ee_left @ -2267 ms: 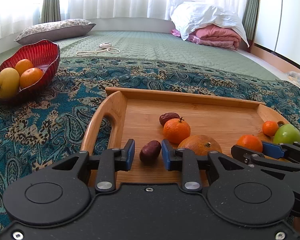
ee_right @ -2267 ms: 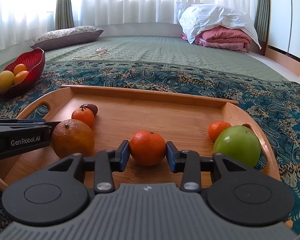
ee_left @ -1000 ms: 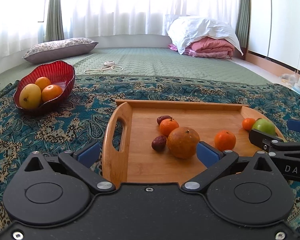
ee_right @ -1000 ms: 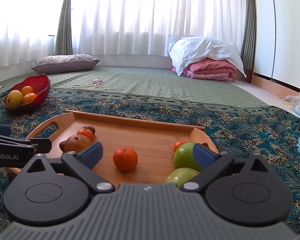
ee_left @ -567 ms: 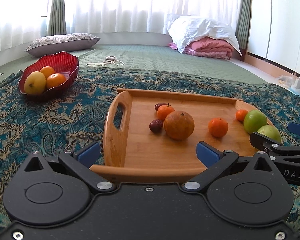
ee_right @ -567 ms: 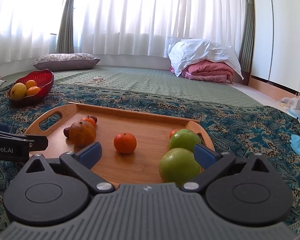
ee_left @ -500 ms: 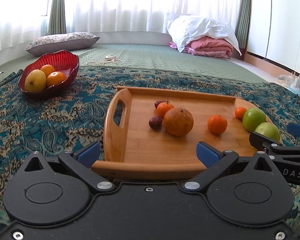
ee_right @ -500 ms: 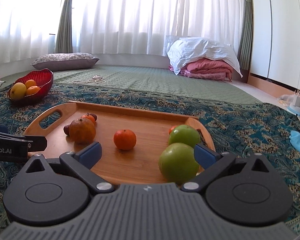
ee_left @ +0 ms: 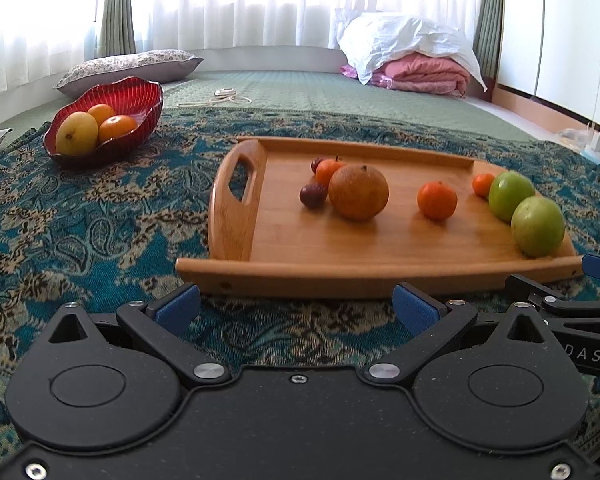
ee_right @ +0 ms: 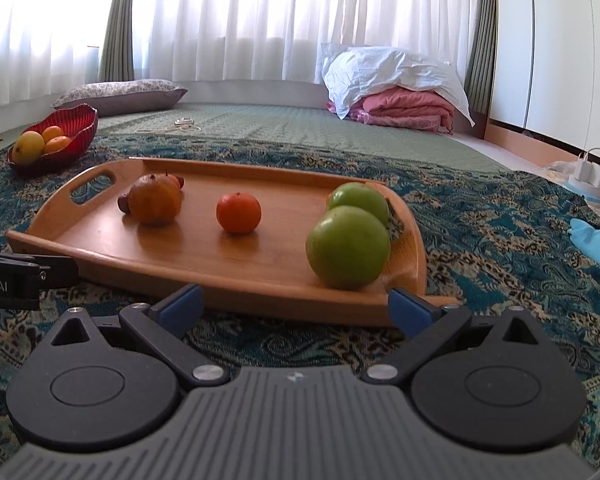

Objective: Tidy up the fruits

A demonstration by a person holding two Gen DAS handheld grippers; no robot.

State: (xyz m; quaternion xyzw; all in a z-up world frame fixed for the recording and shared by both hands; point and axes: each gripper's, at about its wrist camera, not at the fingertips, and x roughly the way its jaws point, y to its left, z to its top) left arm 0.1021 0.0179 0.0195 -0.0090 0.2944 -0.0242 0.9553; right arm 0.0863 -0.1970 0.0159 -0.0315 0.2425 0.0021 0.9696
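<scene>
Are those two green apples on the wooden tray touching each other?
Cannot tell. In both views the near green apple overlaps the far green apple on the wooden tray, with no gap showing, but neither wrist view shows the contact itself.

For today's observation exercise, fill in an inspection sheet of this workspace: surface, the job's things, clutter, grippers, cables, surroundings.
Surface: patterned teal cloth over a green quilted mat.
Job's things: wooden tray holding two green apples, three small oranges, a large brownish orange and two dark red fruits; red bowl holding a yellow fruit and two oranges.
Clutter: blue cloth at the right edge.
Grippers: left gripper open, empty; right gripper open, empty; both short of the tray.
Cables: pale cord on the mat; white chargers by the wall.
Surroundings: curtains, pillow, folded bedding.
</scene>
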